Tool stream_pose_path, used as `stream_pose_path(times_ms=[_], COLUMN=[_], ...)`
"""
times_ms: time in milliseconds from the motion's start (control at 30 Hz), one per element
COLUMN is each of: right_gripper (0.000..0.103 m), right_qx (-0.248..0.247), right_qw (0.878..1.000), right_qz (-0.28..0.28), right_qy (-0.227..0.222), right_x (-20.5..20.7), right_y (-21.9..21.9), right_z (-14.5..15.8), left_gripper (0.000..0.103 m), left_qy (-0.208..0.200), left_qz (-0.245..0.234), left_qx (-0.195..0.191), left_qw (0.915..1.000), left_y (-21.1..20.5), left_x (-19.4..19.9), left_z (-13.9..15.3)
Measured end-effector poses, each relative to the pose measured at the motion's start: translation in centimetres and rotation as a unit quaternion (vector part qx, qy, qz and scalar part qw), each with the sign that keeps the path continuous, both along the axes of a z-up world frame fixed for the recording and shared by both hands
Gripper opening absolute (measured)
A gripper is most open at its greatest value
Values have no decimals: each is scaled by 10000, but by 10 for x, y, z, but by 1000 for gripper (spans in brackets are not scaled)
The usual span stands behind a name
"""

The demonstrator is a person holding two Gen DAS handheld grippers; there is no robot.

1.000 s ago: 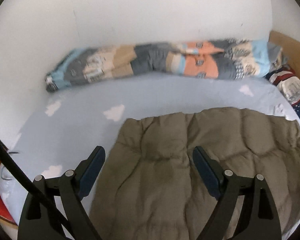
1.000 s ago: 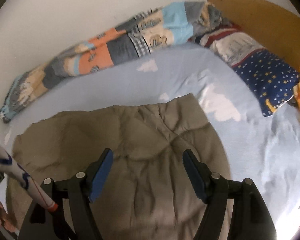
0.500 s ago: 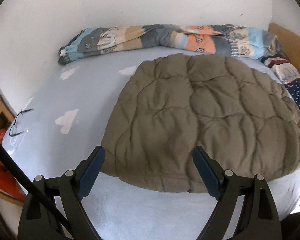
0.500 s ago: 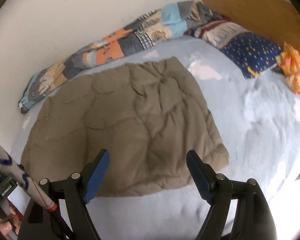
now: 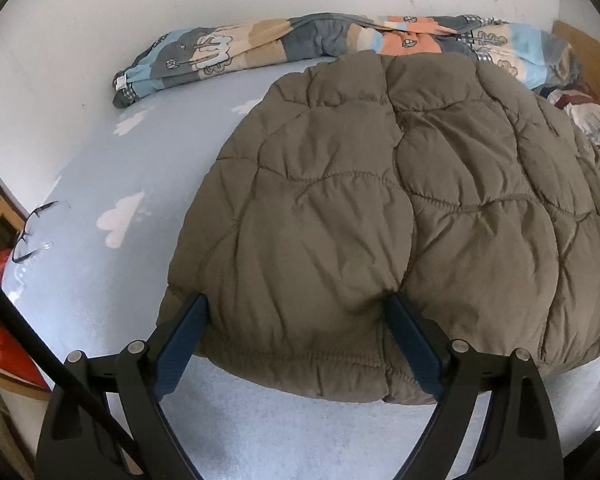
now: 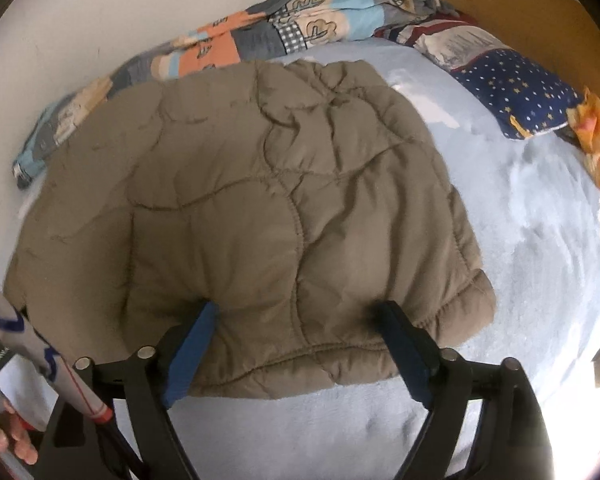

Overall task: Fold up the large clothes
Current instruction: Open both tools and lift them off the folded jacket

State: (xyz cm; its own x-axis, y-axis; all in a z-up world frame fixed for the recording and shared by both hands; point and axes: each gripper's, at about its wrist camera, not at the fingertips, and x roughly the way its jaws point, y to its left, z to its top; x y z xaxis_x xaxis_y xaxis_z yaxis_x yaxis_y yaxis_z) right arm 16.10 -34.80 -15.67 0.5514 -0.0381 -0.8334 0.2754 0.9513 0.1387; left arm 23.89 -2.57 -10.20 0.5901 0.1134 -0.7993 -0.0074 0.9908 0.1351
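A large olive-brown quilted jacket (image 5: 380, 208) lies folded flat on the light blue bed; it also shows in the right wrist view (image 6: 252, 208). My left gripper (image 5: 296, 316) is open, its blue-padded fingers pressed down on the jacket's near hem, one near the left corner. My right gripper (image 6: 296, 320) is open too, fingers wide apart, pressing on the near hem toward the jacket's right corner. Neither gripper holds fabric.
A patchwork blanket (image 5: 300, 44) is rolled along the white wall at the back. A star-patterned navy pillow (image 6: 516, 92) lies by the wooden headboard (image 6: 540, 4). Eyeglasses (image 5: 30, 232) lie at the bed's left edge. The sheet (image 6: 540, 240) has white clouds.
Both grippers pulled back to the jacket's near hem and dropped lower, so the fingertips now press into the hem. The jacket looks much nearer.
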Motion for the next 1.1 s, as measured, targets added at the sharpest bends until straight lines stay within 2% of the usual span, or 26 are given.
stream_pose_path(times_ms=[167, 300, 433, 633, 833, 1100], right_gripper=[91, 91, 91, 91, 91, 91], right_qx=[-85, -175, -295, -537, -579, -602], right_qw=[9999, 9998, 9992, 9949, 9915, 9892], right_qz=[-12, -2, 43, 138, 391, 614], right_qy=[92, -7, -284, -842, -1093, -1184], right_x=[3, -4, -18, -39, -46, -43], right_y=[2, 4, 10, 24, 39, 51], right_z=[-4, 3, 16, 41, 51, 52], left_gripper=[90, 90, 90, 90, 90, 90], left_qy=[-121, -451, -1013, -1474, -1486, -1542], left_qz=[-105, -213, -353, -451, -498, -602], left_qx=[180, 306, 374, 343, 358, 372], left_qw=[9997, 9983, 9935, 9874, 9870, 9855], left_y=[-4, -7, -12, -18, -22, -28], left_x=[-5, -14, -27, -39, -41, -45], left_z=[5, 18, 38, 54, 54, 55])
